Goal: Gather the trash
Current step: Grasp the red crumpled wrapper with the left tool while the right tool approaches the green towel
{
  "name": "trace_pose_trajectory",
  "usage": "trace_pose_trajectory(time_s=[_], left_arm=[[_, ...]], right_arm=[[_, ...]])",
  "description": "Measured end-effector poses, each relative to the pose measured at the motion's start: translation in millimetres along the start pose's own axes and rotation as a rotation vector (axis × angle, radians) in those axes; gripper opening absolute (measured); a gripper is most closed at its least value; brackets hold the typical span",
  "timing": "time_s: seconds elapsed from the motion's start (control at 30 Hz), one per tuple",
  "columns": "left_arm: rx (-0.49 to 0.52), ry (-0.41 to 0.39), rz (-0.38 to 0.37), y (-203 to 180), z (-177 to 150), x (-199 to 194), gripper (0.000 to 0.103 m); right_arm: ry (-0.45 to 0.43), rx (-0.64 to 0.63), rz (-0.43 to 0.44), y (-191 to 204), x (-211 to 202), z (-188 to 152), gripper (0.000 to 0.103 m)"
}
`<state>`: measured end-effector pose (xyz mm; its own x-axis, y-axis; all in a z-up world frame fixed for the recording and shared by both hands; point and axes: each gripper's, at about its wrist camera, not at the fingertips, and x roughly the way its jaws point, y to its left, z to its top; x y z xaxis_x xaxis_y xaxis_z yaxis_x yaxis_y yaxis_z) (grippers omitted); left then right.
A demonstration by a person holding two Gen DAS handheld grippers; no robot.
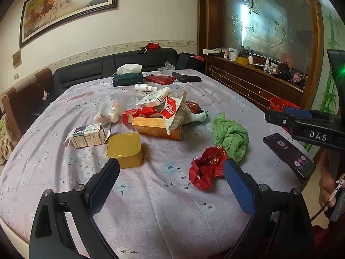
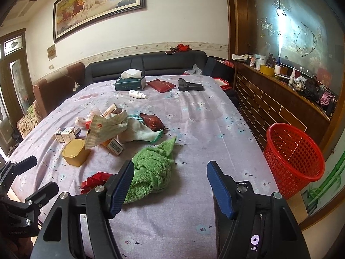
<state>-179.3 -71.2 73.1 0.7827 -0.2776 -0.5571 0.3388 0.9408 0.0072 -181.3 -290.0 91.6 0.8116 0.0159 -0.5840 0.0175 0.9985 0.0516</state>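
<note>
A: Left gripper (image 1: 171, 174)?
B: Released, gaping over the tablecloth (image 1: 151, 205). Crumpled red wrapper (image 1: 206, 168) just inside the right finger; yellow tub (image 1: 124, 150) beyond the left.
A: Right gripper (image 2: 170, 179)?
B: Released too; green towel (image 2: 154, 172) against the left finger.

lilac tablecloth (image 2: 194, 116) with small floral print; green towel (image 2: 153, 168); red mesh basket (image 2: 295, 153); yellow tub (image 1: 125, 149); crumpled red wrapper (image 1: 207, 168).

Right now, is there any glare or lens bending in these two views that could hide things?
Left wrist view: glare washes out the framed horse painting and the etched glass panel; edges bow, corners go black. Right wrist view: same glare on the glass; the red plastic mesh basket stays sharp.
</note>
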Motion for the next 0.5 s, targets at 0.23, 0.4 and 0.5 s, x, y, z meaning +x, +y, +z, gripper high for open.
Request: trace_pose_trajectory(time_s=[0.23, 0.4, 0.5], left_arm=[[0.057, 0.088, -0.108, -14, 5, 28, 0.086], [0.058, 0.198, -0.185, -23, 7, 64, 0.077], [0.046, 0.263, -0.232, -28, 8, 86, 0.059]], right_arm=[[-0.003, 0.013, -0.006, -4, 0, 0, 0.073], [0.005, 0.030, 0.000, -10, 2, 0, 0.073], [0.011, 0.039, 0.006, -13, 3, -1, 0.073]])
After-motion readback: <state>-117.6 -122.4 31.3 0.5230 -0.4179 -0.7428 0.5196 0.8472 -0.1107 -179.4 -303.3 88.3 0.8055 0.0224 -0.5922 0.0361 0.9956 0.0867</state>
